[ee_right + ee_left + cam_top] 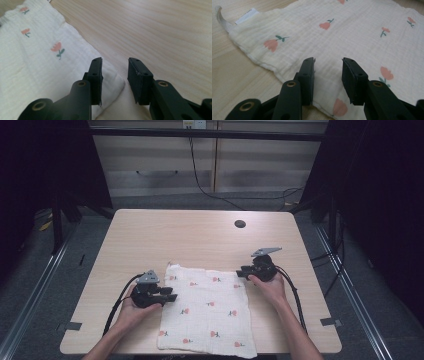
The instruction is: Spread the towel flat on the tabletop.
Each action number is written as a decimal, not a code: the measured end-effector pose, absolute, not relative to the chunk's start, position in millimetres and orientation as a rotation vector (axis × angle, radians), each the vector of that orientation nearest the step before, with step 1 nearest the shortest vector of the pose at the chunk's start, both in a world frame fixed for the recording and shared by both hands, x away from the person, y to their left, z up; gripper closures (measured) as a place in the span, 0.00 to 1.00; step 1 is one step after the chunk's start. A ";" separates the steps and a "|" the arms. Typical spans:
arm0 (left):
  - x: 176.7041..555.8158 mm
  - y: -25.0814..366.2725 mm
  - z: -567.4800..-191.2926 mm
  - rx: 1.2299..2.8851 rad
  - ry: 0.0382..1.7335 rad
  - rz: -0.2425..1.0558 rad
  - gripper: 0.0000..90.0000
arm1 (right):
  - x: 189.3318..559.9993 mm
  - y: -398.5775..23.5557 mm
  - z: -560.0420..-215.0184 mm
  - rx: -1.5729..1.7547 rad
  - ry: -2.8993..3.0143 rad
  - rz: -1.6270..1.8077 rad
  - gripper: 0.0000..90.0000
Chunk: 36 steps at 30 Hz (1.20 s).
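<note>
High view: we see the cloth point(206, 310) lying flat at the counter's point(200, 235) 6 o'clock edge. Our left claw point(173, 294) rests at the cloth's 9 o'clock edge, spread over the fabric, pinching nothing. Farther off, our right claw point(240, 271) sits at the cloth's 1 o'clock corner, spread, gripping nothing.

Cloth point(207, 312) near edge cut off by high view's bottom, w/ forearms.
</note>
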<state>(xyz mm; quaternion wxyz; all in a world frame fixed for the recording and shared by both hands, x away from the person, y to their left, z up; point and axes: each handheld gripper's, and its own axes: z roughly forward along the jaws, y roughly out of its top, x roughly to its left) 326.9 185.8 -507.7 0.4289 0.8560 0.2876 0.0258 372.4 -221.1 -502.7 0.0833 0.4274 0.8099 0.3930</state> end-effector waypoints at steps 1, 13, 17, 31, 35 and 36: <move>326.6 185.8 -507.9 2.134 0.719 0.065 0.69 | 373.7 -221.7 -504.7 1.281 2.419 1.173 0.71; 327.7 187.6 -507.5 2.124 0.745 0.034 0.69 | 373.0 -217.9 -508.7 1.244 2.457 1.230 0.95; 325.2 187.9 -506.0 2.141 0.738 0.035 0.69 | 371.4 -219.4 -503.4 1.254 2.418 1.258 0.97; 344.6 202.2 -483.8 2.070 0.841 0.114 0.70 | 370.8 -217.2 -499.0 1.243 2.394 1.283 0.97; 364.6 206.6 -481.4 2.056 0.861 0.180 0.72 | 370.7 -217.2 -497.4 1.243 2.391 1.292 0.97; 370.0 207.0 -482.6 2.055 0.883 0.176 0.72 | 370.8 -217.1 -497.7 1.243 2.391 1.293 0.97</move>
